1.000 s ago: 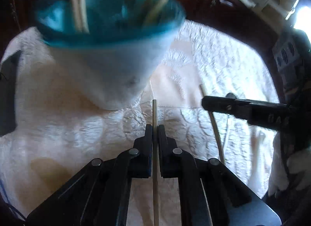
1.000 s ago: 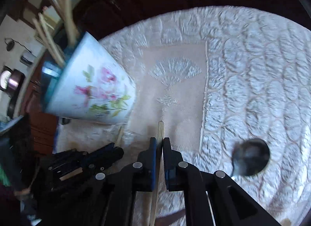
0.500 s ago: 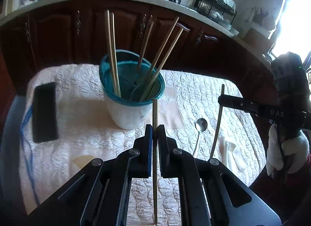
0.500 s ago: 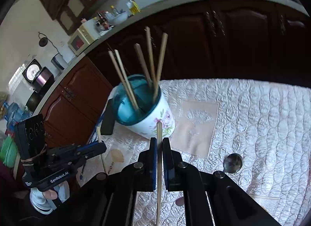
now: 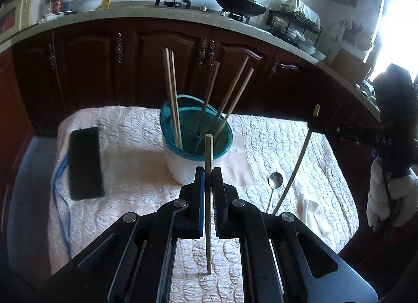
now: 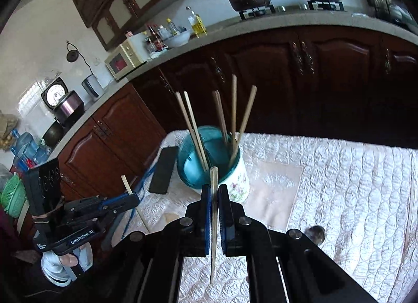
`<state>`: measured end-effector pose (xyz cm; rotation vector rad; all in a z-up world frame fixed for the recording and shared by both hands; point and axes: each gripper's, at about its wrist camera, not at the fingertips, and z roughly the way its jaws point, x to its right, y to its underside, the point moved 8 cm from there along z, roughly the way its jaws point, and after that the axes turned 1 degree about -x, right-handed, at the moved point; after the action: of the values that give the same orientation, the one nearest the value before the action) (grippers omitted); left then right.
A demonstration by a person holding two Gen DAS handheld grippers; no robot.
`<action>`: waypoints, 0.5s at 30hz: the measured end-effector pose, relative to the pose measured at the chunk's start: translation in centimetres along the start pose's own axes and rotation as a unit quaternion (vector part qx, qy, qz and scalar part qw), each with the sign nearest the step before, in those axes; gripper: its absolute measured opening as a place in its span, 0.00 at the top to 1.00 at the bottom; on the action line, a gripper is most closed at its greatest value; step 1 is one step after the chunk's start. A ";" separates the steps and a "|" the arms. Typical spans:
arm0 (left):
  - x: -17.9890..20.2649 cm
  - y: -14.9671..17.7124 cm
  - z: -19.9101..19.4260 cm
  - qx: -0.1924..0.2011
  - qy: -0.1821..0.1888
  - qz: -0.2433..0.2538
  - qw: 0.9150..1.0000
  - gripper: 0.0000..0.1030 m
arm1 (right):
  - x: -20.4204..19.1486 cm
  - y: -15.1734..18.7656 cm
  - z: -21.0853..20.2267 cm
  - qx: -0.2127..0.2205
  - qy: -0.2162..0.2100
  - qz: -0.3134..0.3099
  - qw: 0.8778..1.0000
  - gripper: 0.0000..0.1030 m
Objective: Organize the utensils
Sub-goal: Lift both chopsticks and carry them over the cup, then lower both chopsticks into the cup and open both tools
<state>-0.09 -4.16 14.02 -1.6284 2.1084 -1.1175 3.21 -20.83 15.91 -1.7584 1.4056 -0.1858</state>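
both grippers (image 5: 206, 172) (image 6: 214, 188) are clamped on an upright chopstick (image 5: 208, 198) (image 6: 213, 224) each, cup (image 5: 194, 146) sits ahead and below, left one nearer

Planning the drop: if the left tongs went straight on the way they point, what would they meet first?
Probably the utensil cup, near its teal rim; the held chopstick would lead. Depth is unclear.

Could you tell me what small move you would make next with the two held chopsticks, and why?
Probably carry the left gripper forward over the holder and lower its chopstick in: both grippers are shut on one chopstick each, five already stand inside, and the right gripper with its chopstick can follow.
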 end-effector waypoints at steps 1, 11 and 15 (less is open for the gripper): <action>-0.1 -0.2 -0.2 0.002 0.000 -0.001 1.000 0.96 | -0.3 -0.5 -0.3 0.003 -0.001 -0.004 1.000 0.95; -1.4 -6.8 -4.4 0.067 0.000 -0.012 0.998 0.96 | -2.9 -6.5 -3.8 0.063 -0.012 -0.028 0.998 0.95; -1.5 -10.6 -5.1 0.102 -0.009 -0.010 0.995 0.96 | -3.5 -9.5 -4.4 0.092 0.002 -0.034 0.995 0.95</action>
<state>4.90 -1.53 24.46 -1.5620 1.8997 -1.2738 6.33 -20.12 26.42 -1.6537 1.2899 -0.3444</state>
